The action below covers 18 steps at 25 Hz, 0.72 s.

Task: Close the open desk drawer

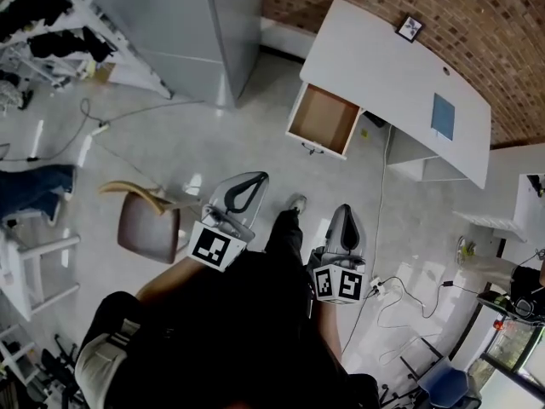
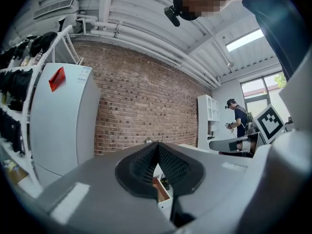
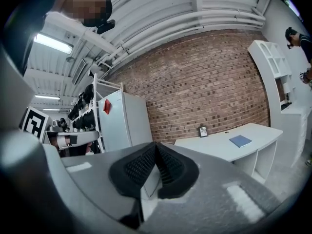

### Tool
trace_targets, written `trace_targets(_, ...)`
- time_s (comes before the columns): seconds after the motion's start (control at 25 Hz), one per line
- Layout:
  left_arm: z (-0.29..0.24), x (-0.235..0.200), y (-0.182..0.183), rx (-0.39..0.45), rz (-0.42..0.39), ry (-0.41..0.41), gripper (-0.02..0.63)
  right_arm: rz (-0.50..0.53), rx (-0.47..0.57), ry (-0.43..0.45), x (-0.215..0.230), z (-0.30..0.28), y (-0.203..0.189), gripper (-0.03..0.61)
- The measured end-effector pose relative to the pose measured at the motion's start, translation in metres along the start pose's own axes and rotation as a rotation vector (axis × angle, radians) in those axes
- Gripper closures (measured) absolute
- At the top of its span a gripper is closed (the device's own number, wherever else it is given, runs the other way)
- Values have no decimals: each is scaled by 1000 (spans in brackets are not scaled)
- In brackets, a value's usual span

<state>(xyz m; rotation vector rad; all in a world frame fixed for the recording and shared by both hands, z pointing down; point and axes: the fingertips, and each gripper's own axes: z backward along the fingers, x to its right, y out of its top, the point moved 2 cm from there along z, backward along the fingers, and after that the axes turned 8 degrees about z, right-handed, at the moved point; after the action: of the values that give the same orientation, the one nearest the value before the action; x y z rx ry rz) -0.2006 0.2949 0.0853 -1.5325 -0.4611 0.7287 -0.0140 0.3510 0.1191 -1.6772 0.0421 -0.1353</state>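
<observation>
In the head view a white desk (image 1: 387, 66) stands against the brick wall, and its drawer (image 1: 324, 120) is pulled out toward me, showing an empty brown inside and a small handle on its white front. My left gripper (image 1: 241, 192) and right gripper (image 1: 343, 227) are held out level over the floor, well short of the drawer. Both are shut with nothing between their pads. In the left gripper view the drawer (image 2: 161, 189) peeks out just below the closed left gripper (image 2: 158, 152). The right gripper view shows the closed right gripper (image 3: 156, 152) and the desk (image 3: 229, 147) beyond it.
A brown chair (image 1: 146, 224) stands on the floor at my left, a grey cabinet (image 1: 183, 24) at the back and a clothes rack (image 1: 60, 24) at the far left. A blue book (image 1: 443, 116) and a small picture frame (image 1: 410, 28) lie on the desk. Cables (image 1: 400, 301) trail at the right.
</observation>
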Motion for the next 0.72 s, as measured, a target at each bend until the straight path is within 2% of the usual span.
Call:
trace_targets(0.28, -72, -12, 9, 10, 25, 56, 601, 17, 3, 35, 49, -63, 18, 577)
trace_targets(0.4, -95, -14, 16, 43, 55, 68, 606, 36, 17, 32, 68, -81, 28, 573)
trace_targets(0.44, -101, -15, 18, 51, 60, 64, 527, 37, 21, 37, 72, -86, 30, 562)
trace_targets(0.48, -108, -15, 19, 54, 60, 59, 442, 35, 22, 45, 76, -91, 31, 473)
trace_targets(0.52, -114, -15, 20, 53, 56, 56, 425, 34, 20, 53, 79, -95, 32, 431)
trace_targets(0.72, -132, -16, 17, 38, 48, 69, 426, 33, 4, 64, 94, -107, 29, 431)
